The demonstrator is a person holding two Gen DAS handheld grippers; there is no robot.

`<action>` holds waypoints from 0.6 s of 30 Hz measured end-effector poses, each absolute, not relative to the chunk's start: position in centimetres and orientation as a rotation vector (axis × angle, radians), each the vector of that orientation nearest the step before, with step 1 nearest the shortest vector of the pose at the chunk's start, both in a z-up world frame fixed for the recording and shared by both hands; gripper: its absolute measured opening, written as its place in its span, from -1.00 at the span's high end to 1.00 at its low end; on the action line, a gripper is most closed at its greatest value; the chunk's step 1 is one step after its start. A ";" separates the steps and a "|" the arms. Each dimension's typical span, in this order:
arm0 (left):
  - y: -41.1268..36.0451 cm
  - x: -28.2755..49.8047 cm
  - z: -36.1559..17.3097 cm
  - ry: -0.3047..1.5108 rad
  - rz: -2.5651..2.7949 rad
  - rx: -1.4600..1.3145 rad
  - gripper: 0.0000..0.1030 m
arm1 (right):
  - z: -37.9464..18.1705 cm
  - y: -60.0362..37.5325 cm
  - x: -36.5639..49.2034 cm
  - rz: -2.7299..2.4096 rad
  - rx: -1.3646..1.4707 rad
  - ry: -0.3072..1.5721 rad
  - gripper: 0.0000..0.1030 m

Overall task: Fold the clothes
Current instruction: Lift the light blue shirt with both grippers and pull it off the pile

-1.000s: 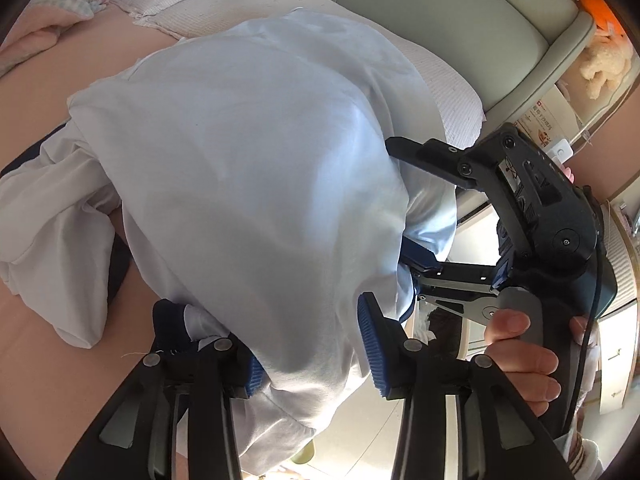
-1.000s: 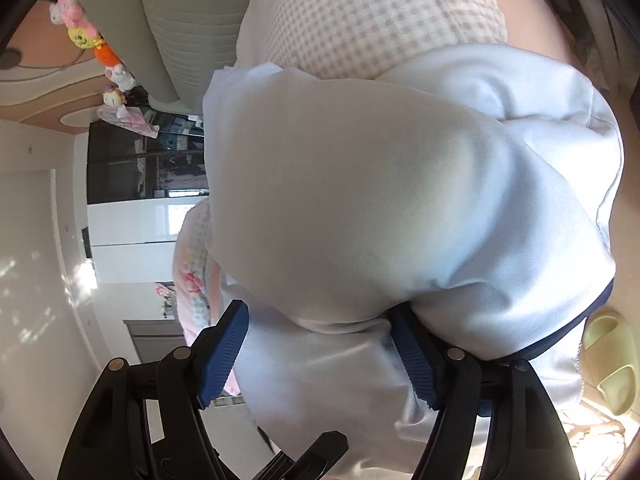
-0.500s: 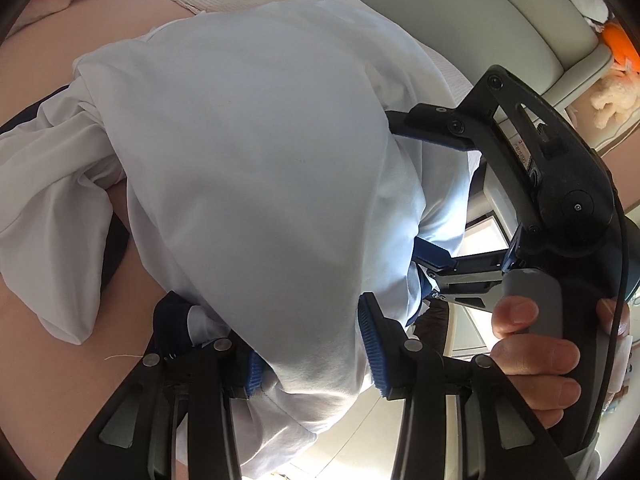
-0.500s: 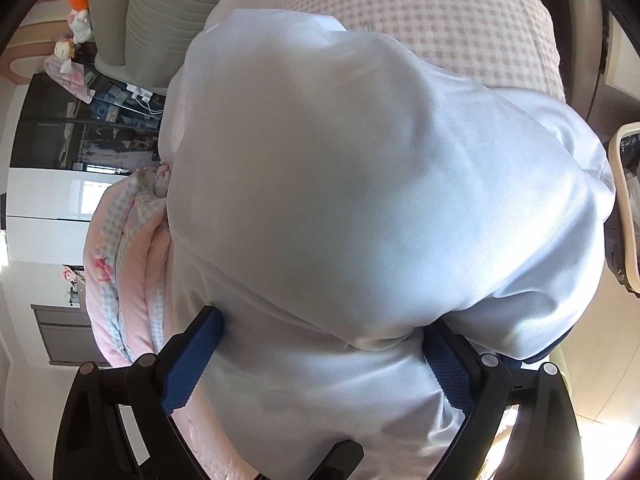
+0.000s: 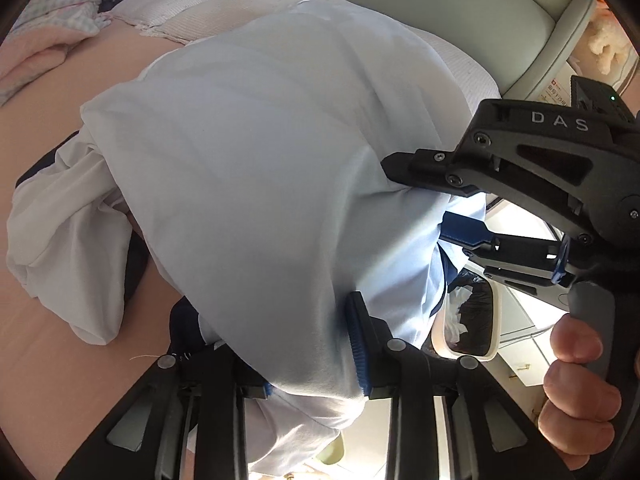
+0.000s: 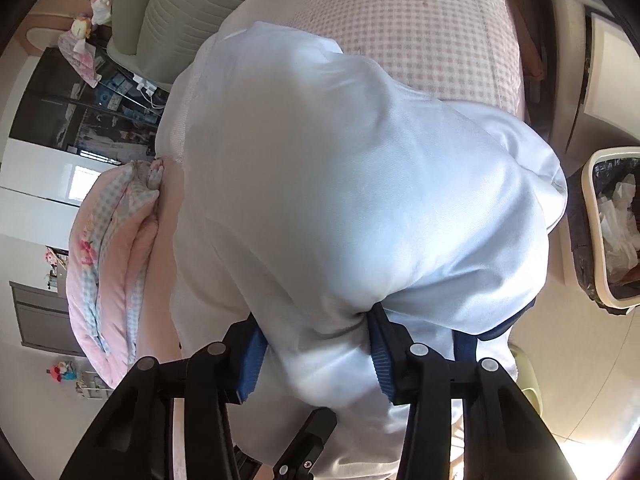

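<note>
A white garment (image 5: pixel 256 168) with navy trim lies bunched over the pink bed sheet (image 5: pixel 36 128) and fills most of both views. My left gripper (image 5: pixel 308 364) is closing, and its blue pads press on a fold at the garment's near edge. My right gripper (image 6: pixel 316 360) is also closing, with the cloth (image 6: pixel 352 200) gathered into a pinch between its pads. In the left wrist view the right gripper (image 5: pixel 424 200) bites the garment's right side, and a hand (image 5: pixel 576 384) holds its handle. The garment's underside is hidden.
A padded headboard (image 5: pixel 440 8) and a pink-checked bedcover (image 6: pixel 400 32) lie beyond the garment. A folded pink quilt (image 6: pixel 108 264) sits at the left. Beside the bed stands a waste bin (image 6: pixel 612 232) with a black liner, and a slipper (image 6: pixel 528 376) lies on the floor.
The right jaws went from wide apart to pinching the cloth into a bunch. The left jaws narrowed on their fold. The right gripper rose and rolled, lifting the garment's edge.
</note>
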State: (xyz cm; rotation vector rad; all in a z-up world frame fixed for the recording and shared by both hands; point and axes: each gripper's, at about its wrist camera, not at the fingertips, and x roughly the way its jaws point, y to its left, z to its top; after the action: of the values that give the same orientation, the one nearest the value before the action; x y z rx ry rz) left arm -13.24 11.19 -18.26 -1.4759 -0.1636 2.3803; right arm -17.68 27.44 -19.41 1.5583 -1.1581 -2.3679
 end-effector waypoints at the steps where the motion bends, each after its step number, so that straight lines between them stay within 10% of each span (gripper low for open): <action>1: 11.2 -13.1 -18.1 -0.162 2.382 -1.470 0.61 | -19.0 27.2 -17.5 -2.376 1.562 -1.097 0.36; 18: 8.7 -11.2 -13.0 -0.003 2.545 -1.210 0.79 | -11.7 20.9 -12.3 -2.459 1.304 -0.517 0.70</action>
State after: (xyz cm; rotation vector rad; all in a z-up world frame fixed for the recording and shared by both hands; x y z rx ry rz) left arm -11.18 8.66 -12.96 -1.2098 -0.0034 2.5453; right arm -12.27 20.89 -11.73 1.3044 -0.5171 -2.4591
